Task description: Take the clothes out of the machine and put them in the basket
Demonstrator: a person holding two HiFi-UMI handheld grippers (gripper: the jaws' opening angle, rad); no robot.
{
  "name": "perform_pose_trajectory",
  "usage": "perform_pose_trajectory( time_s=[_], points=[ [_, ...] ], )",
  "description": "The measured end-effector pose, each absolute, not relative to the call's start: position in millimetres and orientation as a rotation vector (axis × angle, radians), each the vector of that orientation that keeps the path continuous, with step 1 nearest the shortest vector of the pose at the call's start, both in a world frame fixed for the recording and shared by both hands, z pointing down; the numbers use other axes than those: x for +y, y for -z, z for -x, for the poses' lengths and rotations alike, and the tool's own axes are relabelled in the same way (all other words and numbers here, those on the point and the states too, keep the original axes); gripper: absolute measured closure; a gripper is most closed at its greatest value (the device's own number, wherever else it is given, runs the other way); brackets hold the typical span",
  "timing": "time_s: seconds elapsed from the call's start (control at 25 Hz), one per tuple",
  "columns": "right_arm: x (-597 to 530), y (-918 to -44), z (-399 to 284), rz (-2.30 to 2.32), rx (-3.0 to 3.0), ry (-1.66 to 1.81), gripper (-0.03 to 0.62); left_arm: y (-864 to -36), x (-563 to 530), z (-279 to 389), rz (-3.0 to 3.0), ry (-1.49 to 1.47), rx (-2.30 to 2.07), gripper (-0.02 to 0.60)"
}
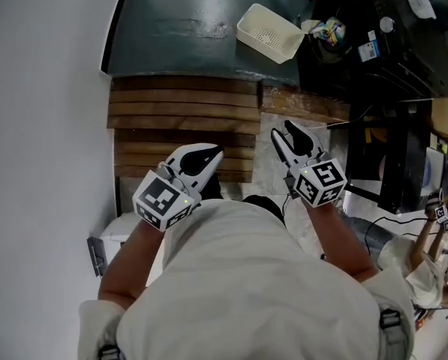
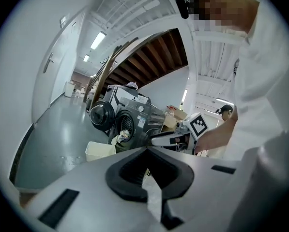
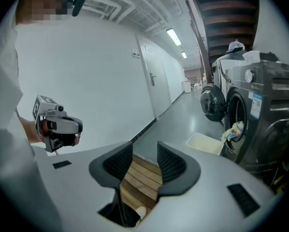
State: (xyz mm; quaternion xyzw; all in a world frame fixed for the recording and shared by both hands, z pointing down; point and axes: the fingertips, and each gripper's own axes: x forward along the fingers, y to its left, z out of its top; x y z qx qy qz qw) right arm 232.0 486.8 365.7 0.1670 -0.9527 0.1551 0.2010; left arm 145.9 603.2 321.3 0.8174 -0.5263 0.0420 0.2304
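The left gripper (image 2: 146, 151) has its jaws pressed together with nothing in them. The right gripper (image 3: 144, 146) has its jaws a little apart, also empty, with wooden slats showing through the gap. Both are held out over the wooden steps (image 1: 182, 111). Well beyond them, on the grey floor (image 1: 171, 21), the cream basket (image 1: 263, 42) sits just beside the dark washing machine (image 3: 267, 105), and the clothes (image 1: 329, 31) bunch at its mouth.

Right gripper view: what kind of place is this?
Probably a laundry corner of an industrial hall: front-loading washing machines in a row, clothes spilling out of one, a white basket set before it.
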Motion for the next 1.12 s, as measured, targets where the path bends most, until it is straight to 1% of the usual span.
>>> perform_pose_trajectory(
  time_s=[0.16,0.36,0.6,0.92,1.12],
  points=[
    [461,-323,-191,-0.525,-2.665,-0.407,0.453,-288,579,-100,-2.298,-0.151,-1.383,0.584],
    [425,-303,-176,-0.634,-2.643,-0.408,0.453,-260,539,-75,-2.357,-0.124,-1.324,0.584],
    [373,-307,-157,-0.761,-2.628,-0.441,0.453,-256,485,-49,-2.407,-0.118,-1.252,0.584],
    [267,-333,-117,-0.797,-2.604,-0.535,0.453,-262,361,-10,-2.431,-0.214,-1.168,0.584],
    [202,-321,-98,-0.843,-2.586,-0.593,0.453,-247,283,-2,-2.454,-0.289,-1.056,0.584]
  ],
)
